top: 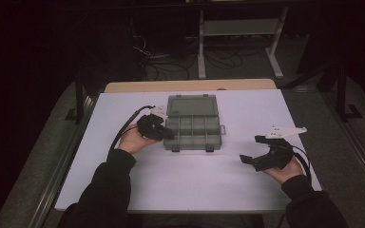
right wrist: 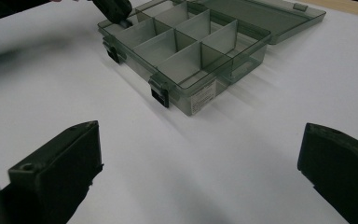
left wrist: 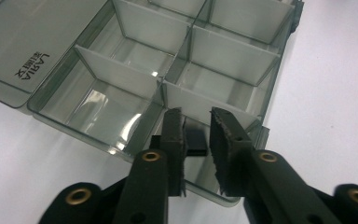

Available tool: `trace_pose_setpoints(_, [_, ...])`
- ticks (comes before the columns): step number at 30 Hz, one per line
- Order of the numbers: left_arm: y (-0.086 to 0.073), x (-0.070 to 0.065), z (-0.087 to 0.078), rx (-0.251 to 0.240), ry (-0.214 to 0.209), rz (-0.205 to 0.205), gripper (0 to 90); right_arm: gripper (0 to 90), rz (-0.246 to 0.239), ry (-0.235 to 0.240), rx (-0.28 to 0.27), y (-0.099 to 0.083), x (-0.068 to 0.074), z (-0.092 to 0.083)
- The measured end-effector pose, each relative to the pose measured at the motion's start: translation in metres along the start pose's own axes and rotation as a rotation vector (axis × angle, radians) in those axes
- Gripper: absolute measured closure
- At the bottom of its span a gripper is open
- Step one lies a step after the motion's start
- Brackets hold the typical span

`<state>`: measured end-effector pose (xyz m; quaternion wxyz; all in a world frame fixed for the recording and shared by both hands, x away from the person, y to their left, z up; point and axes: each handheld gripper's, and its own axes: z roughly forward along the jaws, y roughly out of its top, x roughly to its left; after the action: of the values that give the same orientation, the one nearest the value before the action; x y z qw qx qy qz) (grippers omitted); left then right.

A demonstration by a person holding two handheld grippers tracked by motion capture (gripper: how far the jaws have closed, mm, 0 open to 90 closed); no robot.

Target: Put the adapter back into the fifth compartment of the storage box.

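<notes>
- Sitting toward the back middle of the white bench (top: pixel 123 190), the compartment box (top: pixel 192 135) lies with its lid (top: pixel 191 105) flat open; bare board surrounds it.
- Left gripper (left wrist: pixel 196 135): fingers nearly closed around a black latch (left wrist: pixel 195 141) on the box's front rim.
- Right gripper (top: pixel 253 149): fingers spread wide, empty, well apart.
- Lid reads "LARIA".
- Dark room, cables on the floor behind.

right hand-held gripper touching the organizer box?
Apart. The right gripper view shows bare white table between the right hand-held gripper, jaws wide open, and the organizer box; the high view agrees.
</notes>
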<state>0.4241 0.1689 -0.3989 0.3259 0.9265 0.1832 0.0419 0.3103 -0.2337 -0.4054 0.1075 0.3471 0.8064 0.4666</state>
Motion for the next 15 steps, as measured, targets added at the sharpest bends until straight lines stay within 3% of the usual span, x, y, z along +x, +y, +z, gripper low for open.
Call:
trace_pose_setpoints(6, [-0.002,0.001,-0.001,-0.001,-0.005,-0.012,69.8,0.0,0.0,0.0,0.003,0.0,0.0,0.0])
trace_pose_setpoints(15, [-0.006,0.001,-0.016,-0.058,0.003,-0.016,50.6,0.0,0.003,-0.002,0.009,0.0,-0.001,0.001])
